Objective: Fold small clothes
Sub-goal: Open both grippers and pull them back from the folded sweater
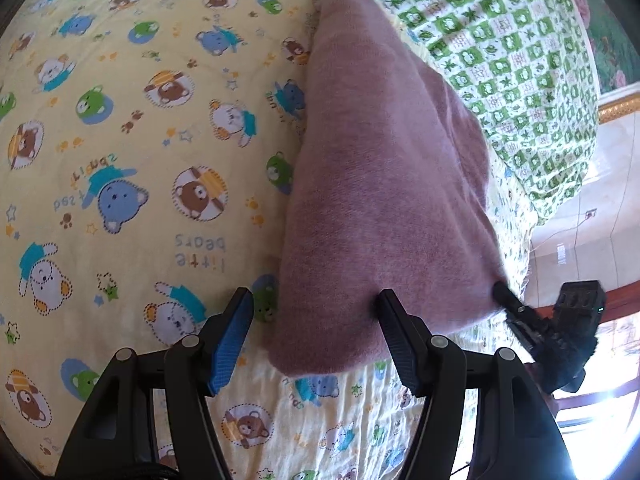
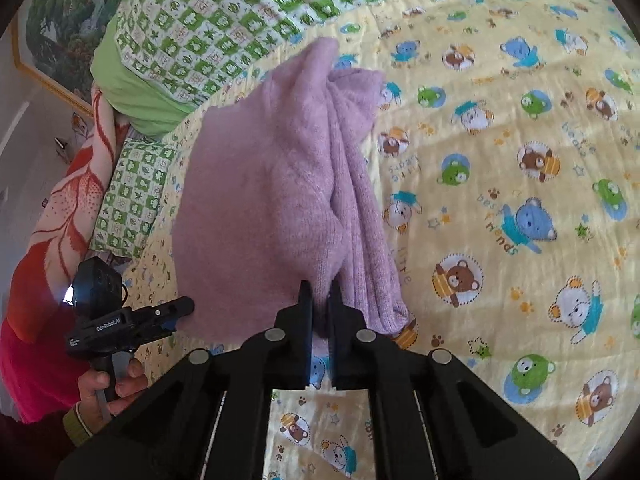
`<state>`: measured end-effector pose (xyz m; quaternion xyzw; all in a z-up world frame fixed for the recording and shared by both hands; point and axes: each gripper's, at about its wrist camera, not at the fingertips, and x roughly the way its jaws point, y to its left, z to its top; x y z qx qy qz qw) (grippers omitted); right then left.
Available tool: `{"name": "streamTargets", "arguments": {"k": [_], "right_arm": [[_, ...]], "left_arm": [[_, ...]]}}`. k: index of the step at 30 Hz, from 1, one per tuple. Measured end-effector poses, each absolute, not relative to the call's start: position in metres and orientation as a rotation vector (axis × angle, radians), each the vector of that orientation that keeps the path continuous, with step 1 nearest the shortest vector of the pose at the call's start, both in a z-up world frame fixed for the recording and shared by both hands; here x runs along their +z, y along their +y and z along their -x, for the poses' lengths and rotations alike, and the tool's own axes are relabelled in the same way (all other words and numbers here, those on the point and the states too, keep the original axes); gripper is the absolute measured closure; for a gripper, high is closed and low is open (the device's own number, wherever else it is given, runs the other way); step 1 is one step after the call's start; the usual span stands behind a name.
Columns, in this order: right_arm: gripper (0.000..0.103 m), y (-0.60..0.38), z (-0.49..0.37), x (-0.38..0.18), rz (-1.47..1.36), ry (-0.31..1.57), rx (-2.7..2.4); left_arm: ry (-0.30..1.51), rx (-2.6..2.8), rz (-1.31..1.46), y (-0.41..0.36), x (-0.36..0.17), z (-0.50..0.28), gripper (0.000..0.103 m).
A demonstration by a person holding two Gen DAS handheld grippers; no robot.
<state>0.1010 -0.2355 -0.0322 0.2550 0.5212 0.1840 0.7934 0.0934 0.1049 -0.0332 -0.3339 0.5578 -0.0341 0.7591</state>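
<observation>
Left fingers: your left gripper (image 1: pixel 314 322) sits closest to the lens in the left wrist view, jaws spread wide and clamped on nothing; the blue pad is off the cloth and the other finger lies against the near hem.
Garment: the pink knit sweater (image 1: pixel 384 184) lies on the yellow bear-print sheet (image 1: pixel 120 140), its near end lifted, its far end running toward the green checked quilt (image 1: pixel 500 40).
Other tool from here: your right gripper (image 1: pixel 505 296) bites the sweater's near right corner.

Right fingers: in the right wrist view the right gripper (image 2: pixel 320 300) has its jaws drawn nearly together on the near hem of the sweater (image 2: pixel 272 184).
Bundle: a ribbed part of the sweater, probably a sleeve folded in, lies along its right side; the blur makes that hard to confirm.
Left tool from here: the left gripper (image 2: pixel 182 306) hovers at the sweater's near left corner, your hand (image 2: pixel 106 390) on its trigger; whether it is pinching from this angle, you cannot tell.

Doing the step well: close the left fingers on the hem corner level with the right grip, taking every layer.
Carry: lift both corners evenly and keep the hem taut, so the ribbed bundle does not slide out.
Landing: lay the hem square over the far end, then release.
</observation>
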Motion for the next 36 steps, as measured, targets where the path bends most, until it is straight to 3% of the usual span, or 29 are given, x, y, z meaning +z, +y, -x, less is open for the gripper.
{"name": "streamTargets", "arguments": {"k": [5, 15, 19, 32, 35, 36], "right_arm": [[0.097, -0.235, -0.101, -0.01, -0.455, 1.059, 0.402], [0.097, -0.234, -0.099, -0.059, -0.387, 1.192, 0.328], [0.09, -0.237, -0.098, -0.052, -0.398, 1.186, 0.311], [0.09, -0.228, -0.072, -0.022, -0.357, 1.126, 0.265], [0.083, -0.22, -0.065, -0.016, -0.351, 1.111, 0.272], [0.075, -0.217, -0.062, -0.015, -0.345, 1.106, 0.273]], "left_arm": [[1.239, -0.073, 0.695, 0.098, -0.039, -0.097, 0.038], [1.251, -0.08, 0.612, 0.087, -0.041, -0.1, 0.039], [1.253, -0.083, 0.598, 0.084, -0.037, -0.098, 0.039], [1.239, -0.087, 0.514, 0.082, -0.024, -0.078, 0.038], [1.221, -0.072, 0.468, 0.078, -0.018, -0.068, 0.035], [1.221, -0.068, 0.455, 0.078, -0.018, -0.065, 0.034]]}}
